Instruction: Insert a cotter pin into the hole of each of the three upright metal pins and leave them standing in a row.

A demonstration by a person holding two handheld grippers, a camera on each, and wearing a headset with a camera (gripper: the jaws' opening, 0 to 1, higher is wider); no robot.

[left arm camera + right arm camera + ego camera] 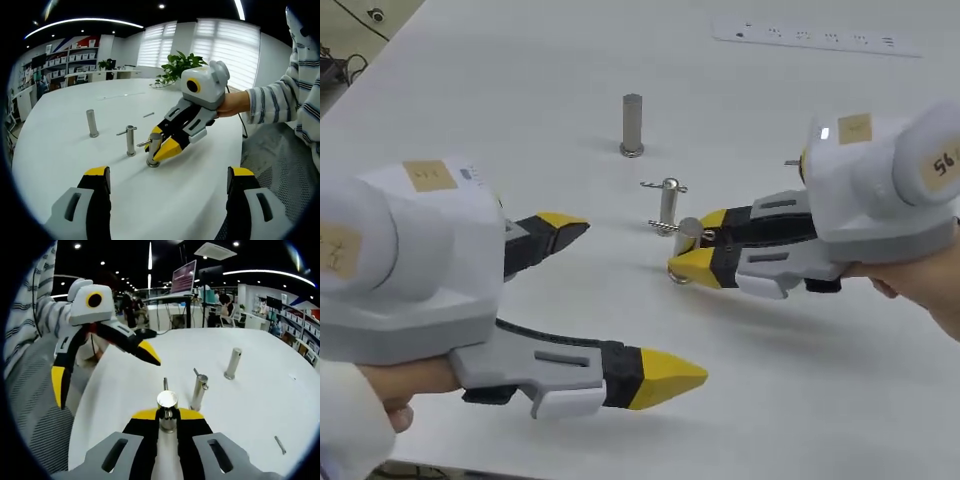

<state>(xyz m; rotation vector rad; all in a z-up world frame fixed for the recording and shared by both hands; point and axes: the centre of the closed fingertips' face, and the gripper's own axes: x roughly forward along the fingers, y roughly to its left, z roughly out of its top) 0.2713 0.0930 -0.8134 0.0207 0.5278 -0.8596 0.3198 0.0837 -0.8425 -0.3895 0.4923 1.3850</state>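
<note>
In the head view the right hand-held gripper [695, 243] is seen at centre right of the frame, its jaws closed around the nearest metal pin [689, 230]; that pin appears upright on the white surface [800, 380], and a cotter pin [662, 227] is seen projecting from its left side. In the right gripper view the nearest metal pin [167, 407] is clamped between the jaws at bottom centre. Just above it in the head view the middle metal pin [668, 203] is stood upright, a second cotter pin [660, 186] being passed through its top; the far metal pin [632, 124] is stood upright at upper centre, further off. The left hand-held gripper [620, 300] is held at lower left, its jaws spread wide with nothing gripped, apart from the pins. In the left gripper view the three pins are seen in a slanting row from centre left to centre; a loose cotter pin [148, 115] is seen lying on the surface beyond them. A power strip [820, 38] is laid at the upper right of the head view.
</note>
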